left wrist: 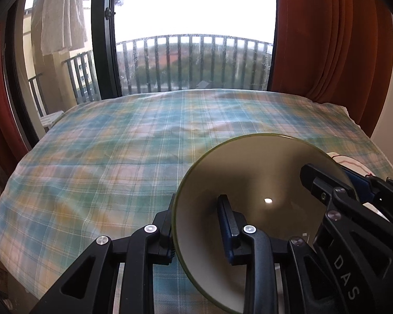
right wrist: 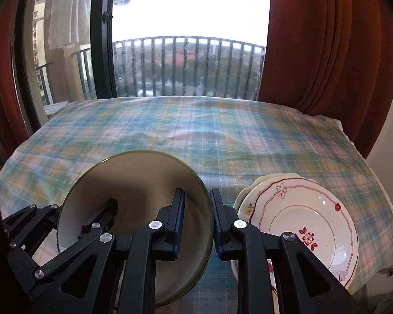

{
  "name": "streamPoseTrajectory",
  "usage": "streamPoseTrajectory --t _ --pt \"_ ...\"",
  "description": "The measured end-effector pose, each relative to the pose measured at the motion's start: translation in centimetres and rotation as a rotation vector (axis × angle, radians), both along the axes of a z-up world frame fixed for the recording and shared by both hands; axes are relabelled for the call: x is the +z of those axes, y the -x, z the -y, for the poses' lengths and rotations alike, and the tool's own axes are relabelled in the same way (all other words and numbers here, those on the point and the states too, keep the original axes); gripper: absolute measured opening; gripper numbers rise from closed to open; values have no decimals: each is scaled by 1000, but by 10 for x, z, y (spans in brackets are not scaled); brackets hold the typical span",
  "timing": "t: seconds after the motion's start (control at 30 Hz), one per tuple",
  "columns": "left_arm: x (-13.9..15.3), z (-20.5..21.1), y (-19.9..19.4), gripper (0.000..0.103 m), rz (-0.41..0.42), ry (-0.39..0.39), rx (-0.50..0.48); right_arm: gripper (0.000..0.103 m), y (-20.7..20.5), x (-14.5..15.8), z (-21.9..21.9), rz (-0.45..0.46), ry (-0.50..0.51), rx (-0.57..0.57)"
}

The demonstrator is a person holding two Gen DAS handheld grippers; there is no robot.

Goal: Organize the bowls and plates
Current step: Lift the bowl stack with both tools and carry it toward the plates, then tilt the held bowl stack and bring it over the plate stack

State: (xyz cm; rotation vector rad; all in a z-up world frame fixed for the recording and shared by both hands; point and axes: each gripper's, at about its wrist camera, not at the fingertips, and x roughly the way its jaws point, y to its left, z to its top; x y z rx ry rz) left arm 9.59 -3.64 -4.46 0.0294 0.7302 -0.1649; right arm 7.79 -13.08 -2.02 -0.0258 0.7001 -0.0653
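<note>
Plaid cloth (right wrist: pixel 196 136) covers the surface before a balcony window (right wrist: pixel 186 26). One bowl (right wrist: pixel 133 183) hangs tilted, its rim pinched by both the left claw (left wrist: pixel 196 225) and right claw (right wrist: pixel 196 222). Two stacked plates (right wrist: pixel 309 222) lie just right, partly cut off.

A green-rimmed cream bowl (right wrist: pixel 133 206) was held tilted above the plaid cloth, its rim pinched on two sides. Just to its right, a red-flowered plate (right wrist: pixel 309 225) was stacked on a second, cream plate (right wrist: pixel 245 198).
</note>
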Motion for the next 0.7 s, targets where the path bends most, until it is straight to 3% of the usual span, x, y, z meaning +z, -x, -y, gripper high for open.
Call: streamPoseTrajectory --t 0.07,0.13,0.17,0.2,0.27,0.3,0.47,0.7 --pt "1 -2 -2 30 -9 16 -7 33 -2 0 1 -9 -24 10" --pt "1 -2 -2 37 -11 24 -25 53 -3 -1 2 -26 -54 22" --pt "1 -1 -1 41 -9 22 -30 68 -2 -1 3 -24 -65 27" --pt "2 -1 -1 44 -8 19 -33 71 -1 -1 3 -11 -65 27" --pt "1 0 -2 67 -4 13 -44 72 0 0 1 -8 -54 34" --pt "2 0 -2 71 0 15 -46 73 -1 -1 1 -15 -55 38" --pt "2 -2 -8 81 -16 40 -59 73 -2 -1 10 -29 -96 25" --pt "-6 1 -22 83 -92 87 -87 73 -11 -5 24 -56 -148 18"
